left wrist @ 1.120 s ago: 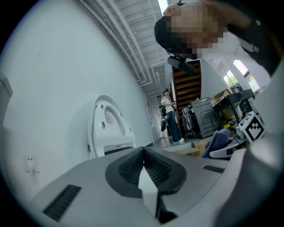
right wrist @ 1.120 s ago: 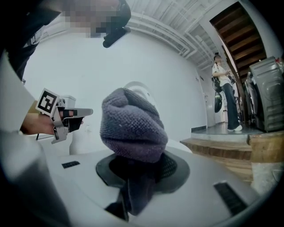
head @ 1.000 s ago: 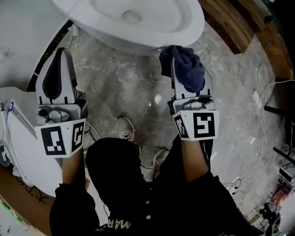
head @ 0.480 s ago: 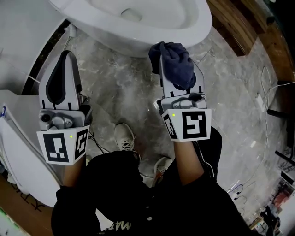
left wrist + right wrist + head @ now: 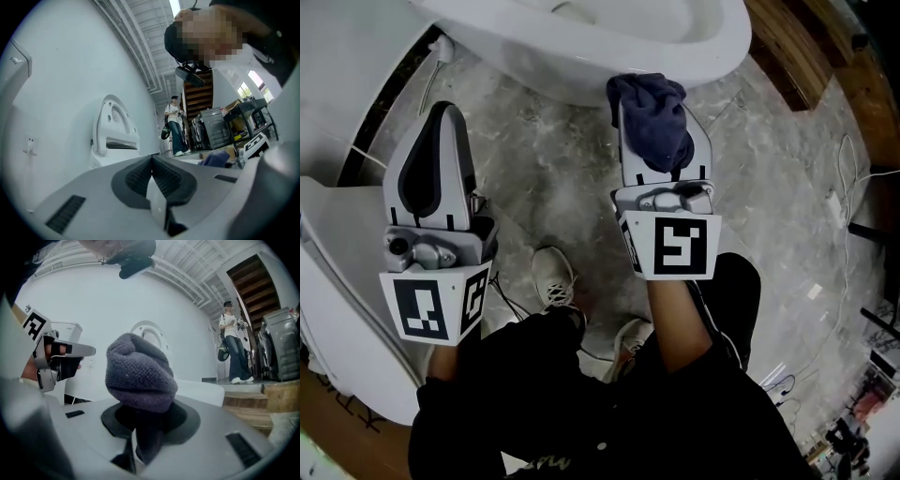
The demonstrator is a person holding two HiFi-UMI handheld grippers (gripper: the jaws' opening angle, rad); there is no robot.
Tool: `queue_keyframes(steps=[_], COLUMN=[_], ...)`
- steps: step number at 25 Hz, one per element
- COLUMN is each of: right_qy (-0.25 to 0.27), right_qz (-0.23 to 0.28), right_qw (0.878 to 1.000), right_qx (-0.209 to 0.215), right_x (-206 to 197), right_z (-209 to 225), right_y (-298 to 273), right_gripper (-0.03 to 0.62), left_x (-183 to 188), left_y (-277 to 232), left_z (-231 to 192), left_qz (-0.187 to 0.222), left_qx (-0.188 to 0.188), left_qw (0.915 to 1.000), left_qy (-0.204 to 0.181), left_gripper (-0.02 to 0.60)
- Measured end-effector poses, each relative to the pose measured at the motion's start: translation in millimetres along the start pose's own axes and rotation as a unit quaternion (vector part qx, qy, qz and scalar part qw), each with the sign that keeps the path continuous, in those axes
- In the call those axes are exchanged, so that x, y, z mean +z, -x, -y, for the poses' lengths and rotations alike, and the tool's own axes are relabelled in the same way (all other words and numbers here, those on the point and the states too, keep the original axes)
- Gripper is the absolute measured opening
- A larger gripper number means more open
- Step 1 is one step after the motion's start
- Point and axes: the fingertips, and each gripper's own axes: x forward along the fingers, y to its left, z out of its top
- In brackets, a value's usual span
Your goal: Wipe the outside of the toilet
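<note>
My right gripper (image 5: 649, 105) clamps the dark blue cloth (image 5: 662, 139) at the toilet (image 5: 581, 58) bowl's front outer wall. My left gripper (image 5: 442, 111) is closed and empty. I judge that most of the outside remains to be wiped.

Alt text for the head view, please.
The right gripper, shut on a dark blue cloth, holds it against the outside of a white toilet bowl. The left gripper is shut and empty above the marble floor.
</note>
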Motion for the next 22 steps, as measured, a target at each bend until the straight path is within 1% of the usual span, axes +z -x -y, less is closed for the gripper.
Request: queue_keyframes(steps=[3, 5, 9, 16, 22], right_qy=[-0.026, -0.038, -0.036, -0.029, -0.053], right_qz=[-0.029, -0.032, -0.026, -0.039, -0.076], right_qw=[0.999, 0.999, 0.999, 0.999, 0.995], right_qx=[0.000, -0.004, 0.000, 0.019, 0.024], right_x=[-31, -45, -55, -86, -132], right_z=[-3, -2, -6, -19, -28], right_y=[-1, -3, -7, -16, -24], right_gripper=[0.103, 0.104, 0.103, 0.103, 0.103], left_x=[-3, -7, -17, -34, -45], left_y=[4, 6, 8, 8, 9], left_z=[1, 2, 4, 13, 12], left_qz=[0.001, -0.001, -0.010, -0.020, -0.023], left_qx=[0.000, -0.002, -0.007, -0.017, -0.018], left_qw=[1.0000, 1.0000, 0.9999, 0.9993, 0.9987], left_qy=[0.005, 0.007, 0.012, 0.025, 0.041], left_gripper=[0.011, 0.011, 0.011, 0.011, 0.011])
